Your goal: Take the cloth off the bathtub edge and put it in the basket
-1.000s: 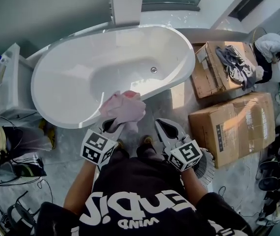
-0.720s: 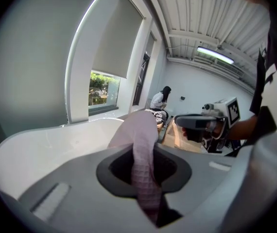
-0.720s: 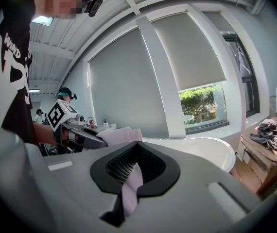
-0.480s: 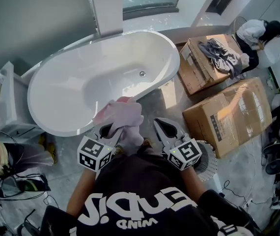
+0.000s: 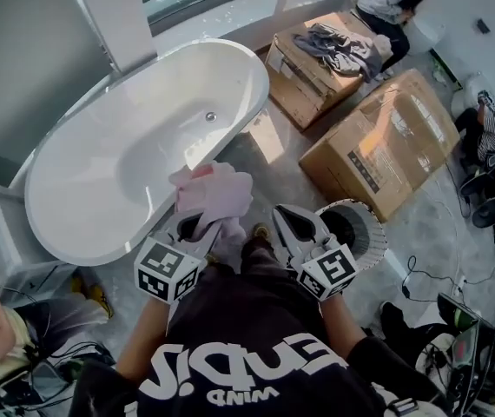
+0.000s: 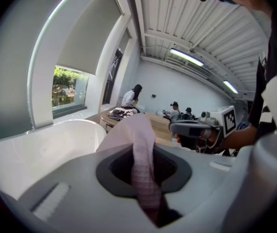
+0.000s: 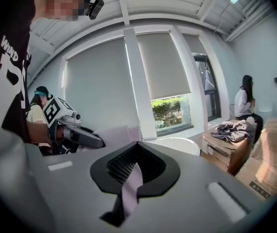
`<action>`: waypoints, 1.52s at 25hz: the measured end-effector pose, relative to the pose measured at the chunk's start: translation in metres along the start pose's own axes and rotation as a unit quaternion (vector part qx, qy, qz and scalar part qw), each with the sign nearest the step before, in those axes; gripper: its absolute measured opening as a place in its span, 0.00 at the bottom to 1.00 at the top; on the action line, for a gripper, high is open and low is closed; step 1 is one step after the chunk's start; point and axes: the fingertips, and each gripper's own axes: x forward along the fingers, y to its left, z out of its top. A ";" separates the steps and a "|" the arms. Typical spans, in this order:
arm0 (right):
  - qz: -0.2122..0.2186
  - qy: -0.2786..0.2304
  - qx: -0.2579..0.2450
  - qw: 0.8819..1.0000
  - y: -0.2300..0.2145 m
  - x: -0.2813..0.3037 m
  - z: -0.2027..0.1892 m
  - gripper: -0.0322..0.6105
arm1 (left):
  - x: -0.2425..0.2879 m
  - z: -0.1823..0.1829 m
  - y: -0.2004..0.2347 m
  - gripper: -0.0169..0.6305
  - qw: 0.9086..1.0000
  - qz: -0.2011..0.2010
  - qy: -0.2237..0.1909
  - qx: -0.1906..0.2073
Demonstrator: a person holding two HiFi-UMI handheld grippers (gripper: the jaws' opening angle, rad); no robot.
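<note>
Head view: the pink cloth (image 5: 217, 191) is off the bathtub (image 5: 100, 172) and is held up in a bunch by the left tool (image 5: 197, 226), above the floor (image 5: 273, 159) just beside the tub's near rim. The white slatted basket (image 5: 371, 233) is seen on the floor at the person's right, beyond the right tool (image 5: 289, 224), which is placed between cloth and basket and is the nearer of the two tools to it. A large cardboard box (image 5: 386, 146) is seen just behind the basket. The coming move is judged to be a carry to the right, across the body, until the cloth hangs over the basket's open mouth.

Left gripper view: the jaws are seen nearly closed on a fold of the cloth, which is pinched between them and rises in a soft peak beyond the tips. The bulk is carried ahead of the tool rather than trailing under it, with the tub to the left and the right tool to the right.

Right gripper view: these jaws are also drawn together, and a narrow pink strip, taken to be an edge of the same cloth, is caught between them. The left tool and its pink bundle are shown at the left of this view, so the basket is taken to lie on the far side from the load.
</note>
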 end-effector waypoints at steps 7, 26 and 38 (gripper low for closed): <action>-0.106 -0.005 0.021 0.994 -0.016 -0.059 -0.014 0.06 | 0.024 0.009 -0.034 0.10 0.996 -0.087 0.018 0.031; -0.317 -0.060 0.051 0.945 -0.127 -0.224 -0.011 0.06 | 0.147 0.060 -0.192 0.10 0.951 -0.282 0.057 0.109; -0.412 -0.085 0.087 0.903 -0.203 -0.335 -0.034 0.06 | 0.243 0.079 -0.307 0.10 0.916 -0.370 0.086 0.130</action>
